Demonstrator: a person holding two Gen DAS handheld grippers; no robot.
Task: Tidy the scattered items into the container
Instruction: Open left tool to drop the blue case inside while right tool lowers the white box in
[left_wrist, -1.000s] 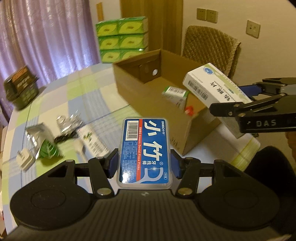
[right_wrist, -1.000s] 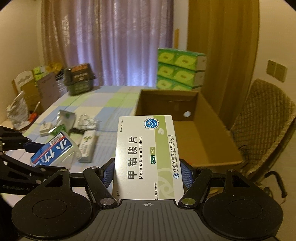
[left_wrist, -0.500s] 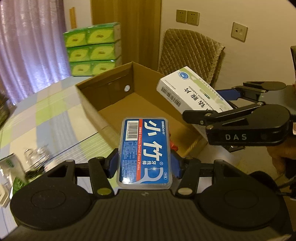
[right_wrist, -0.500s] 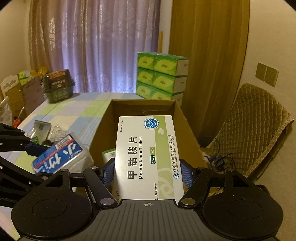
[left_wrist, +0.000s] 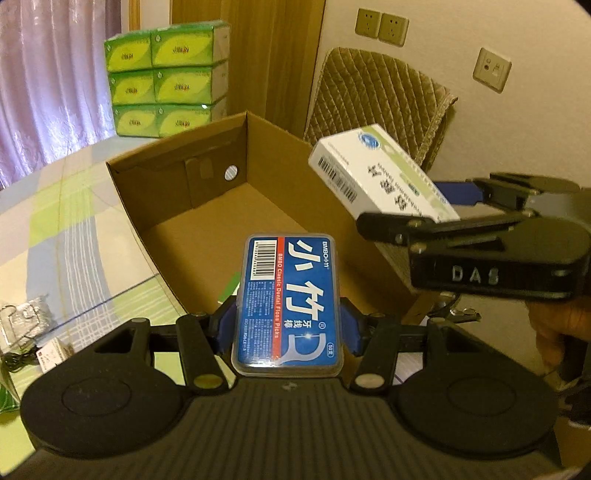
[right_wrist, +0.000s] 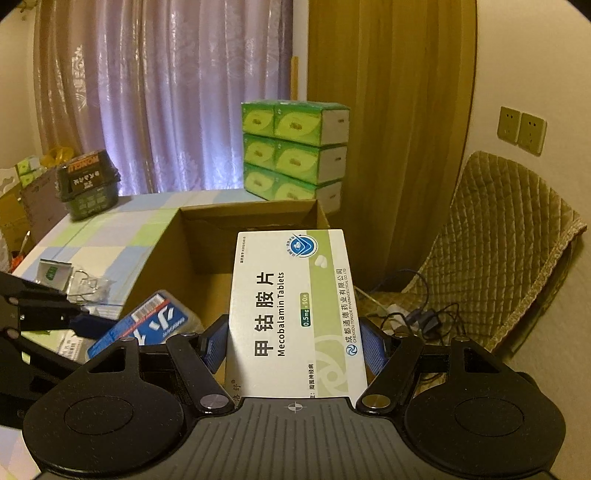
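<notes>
A: While it hangs over the open cardboard box, what's the left gripper got, left wrist view?
B: Jaws clamped on the blue floss pick case. Right gripper beside it, over the box's right wall.
A: Right wrist view?
B: Right gripper pinches the white tablet box, upright, above the cardboard box. Floss case lower left. Loose packets on the table.

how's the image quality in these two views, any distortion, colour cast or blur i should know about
Left wrist view: fisheye bends the cardboard box edges and darkens the corners; the dental floss case in the left gripper is sharp. Right wrist view: warm yellowish cast, curtain glows purple from backlight, tablet box print in the right gripper is crisp; the far clutter is soft.
</notes>
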